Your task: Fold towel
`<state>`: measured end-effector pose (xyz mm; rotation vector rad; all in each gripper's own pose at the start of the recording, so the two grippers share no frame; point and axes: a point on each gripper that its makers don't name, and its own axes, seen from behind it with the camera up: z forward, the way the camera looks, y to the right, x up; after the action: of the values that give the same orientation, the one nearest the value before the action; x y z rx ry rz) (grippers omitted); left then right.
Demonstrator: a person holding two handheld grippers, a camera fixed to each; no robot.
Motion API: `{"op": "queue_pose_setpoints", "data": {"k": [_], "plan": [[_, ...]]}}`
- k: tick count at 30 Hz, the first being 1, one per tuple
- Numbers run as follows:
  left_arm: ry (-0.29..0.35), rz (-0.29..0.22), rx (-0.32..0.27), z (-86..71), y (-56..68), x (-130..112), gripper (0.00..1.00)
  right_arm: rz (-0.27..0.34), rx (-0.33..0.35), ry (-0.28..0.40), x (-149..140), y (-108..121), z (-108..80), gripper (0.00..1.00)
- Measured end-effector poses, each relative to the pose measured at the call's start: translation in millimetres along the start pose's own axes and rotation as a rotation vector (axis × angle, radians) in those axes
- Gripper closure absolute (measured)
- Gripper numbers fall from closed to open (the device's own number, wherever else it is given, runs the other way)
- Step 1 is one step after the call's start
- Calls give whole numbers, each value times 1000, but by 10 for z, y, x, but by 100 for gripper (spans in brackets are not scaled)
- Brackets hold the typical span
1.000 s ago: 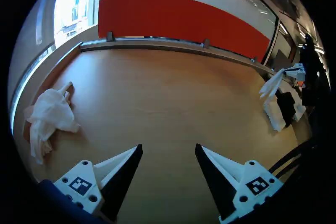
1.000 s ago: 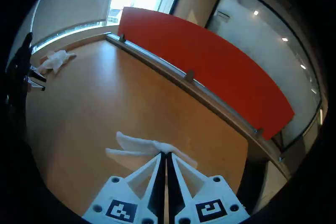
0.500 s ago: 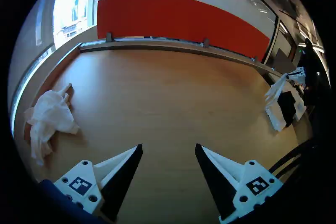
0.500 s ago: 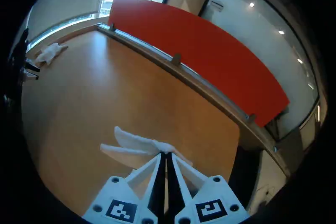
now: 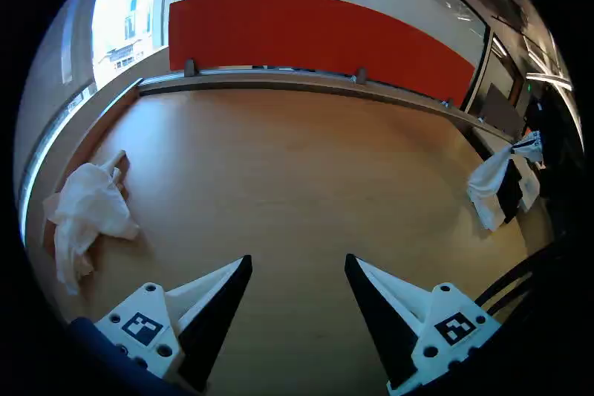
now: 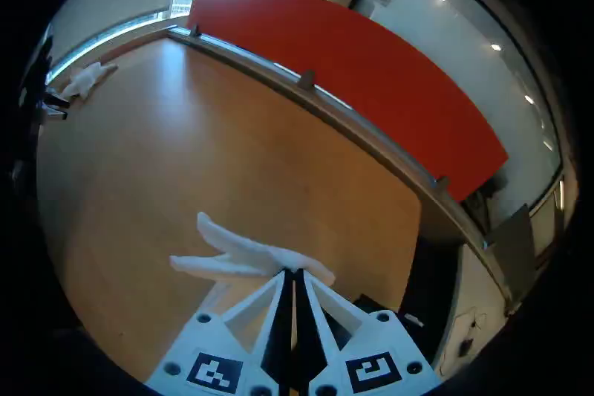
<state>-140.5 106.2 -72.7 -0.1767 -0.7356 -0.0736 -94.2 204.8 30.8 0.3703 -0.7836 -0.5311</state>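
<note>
Wooden and light brown, the table (image 5: 297, 166) has a low rail and a long red partition (image 5: 312, 32) along its far edge, and behind the partition stand a bright window (image 5: 130, 17) and a glass wall with ceiling lamps. In the left gripper view, the left gripper (image 5: 298, 258) hovers over the near edge of the table with its two fingers wide apart, and nothing is between them. Close to the left edge of the table lies a crumpled white cloth (image 5: 85, 206), well apart from this gripper. At the right edge of the table, in the same view, the white towel (image 5: 490, 180) hangs down from its upper end; it is not possible to tell if its lower end touches the wood. In the right gripper view, the right gripper (image 6: 294, 274) has its fingers pressed together on one end of the towel (image 6: 237, 255), and the loose part spreads forward and to the left from the fingertips, above the table near its right edge. The crumpled cloth (image 6: 85, 78) appears here small, in the far left corner of the table.
</note>
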Motion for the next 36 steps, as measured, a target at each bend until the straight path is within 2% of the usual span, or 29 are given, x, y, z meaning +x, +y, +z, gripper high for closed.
{"op": "queue_pose_setpoints", "data": {"k": [11, 18, 23, 36], "plan": [[-4, 12, -9, -5, 33, -28, 7, 54, -16, -88, -637, -53, -115, 98], [-2, 16, -9, -15, 34, -27, 7, 95, -24, -138, -976, -147, -112, 98], [-1, 18, -6, -25, 19, -31, 7, 131, -23, -161, -1152, -195, -78, 98], [-5, 22, 2, -45, 1, -70, 7, 160, -39, -224, -1496, -228, -14, 98]]}}
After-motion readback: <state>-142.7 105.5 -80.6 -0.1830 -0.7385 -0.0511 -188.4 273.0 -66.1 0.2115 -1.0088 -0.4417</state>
